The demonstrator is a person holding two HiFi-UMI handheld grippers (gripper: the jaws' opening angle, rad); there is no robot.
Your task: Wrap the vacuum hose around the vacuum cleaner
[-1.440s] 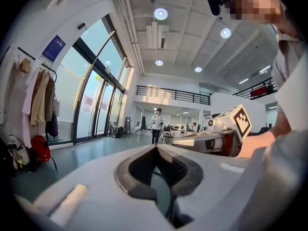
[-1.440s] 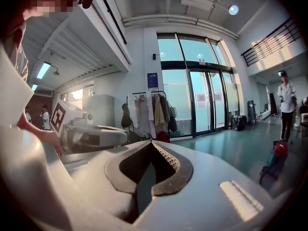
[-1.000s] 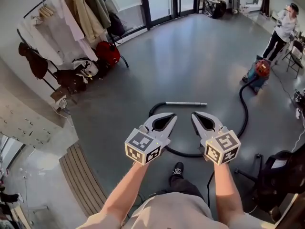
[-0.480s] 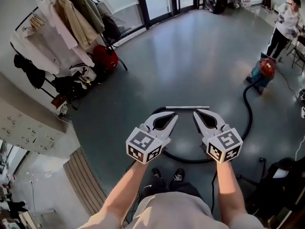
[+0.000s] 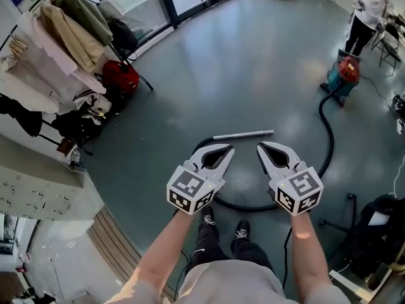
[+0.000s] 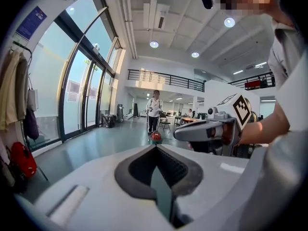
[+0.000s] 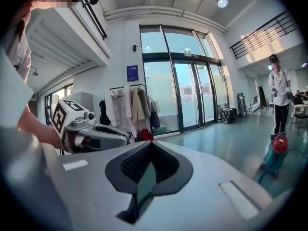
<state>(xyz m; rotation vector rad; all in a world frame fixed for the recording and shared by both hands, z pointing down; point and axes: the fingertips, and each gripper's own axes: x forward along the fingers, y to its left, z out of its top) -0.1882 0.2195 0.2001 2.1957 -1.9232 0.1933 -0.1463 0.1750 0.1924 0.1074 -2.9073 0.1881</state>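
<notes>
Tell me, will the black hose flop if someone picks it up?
Probably floppy: the black hose lies in a loose curve on the floor, so it would likely sag and swing. Its metal wand end looks straight, stiff and round, so it may roll.

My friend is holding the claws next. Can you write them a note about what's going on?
Left claw: shut, empty, held in the air.
Right claw: the same.
Red and teal vacuum cleaner: far off on the right. Its black hose curls across the grey floor to a silver metal tube just ahead of the claws.
Done: nothing wrapped yet.
To do: pick up the hose and wind it around the vacuum cleaner.
</notes>
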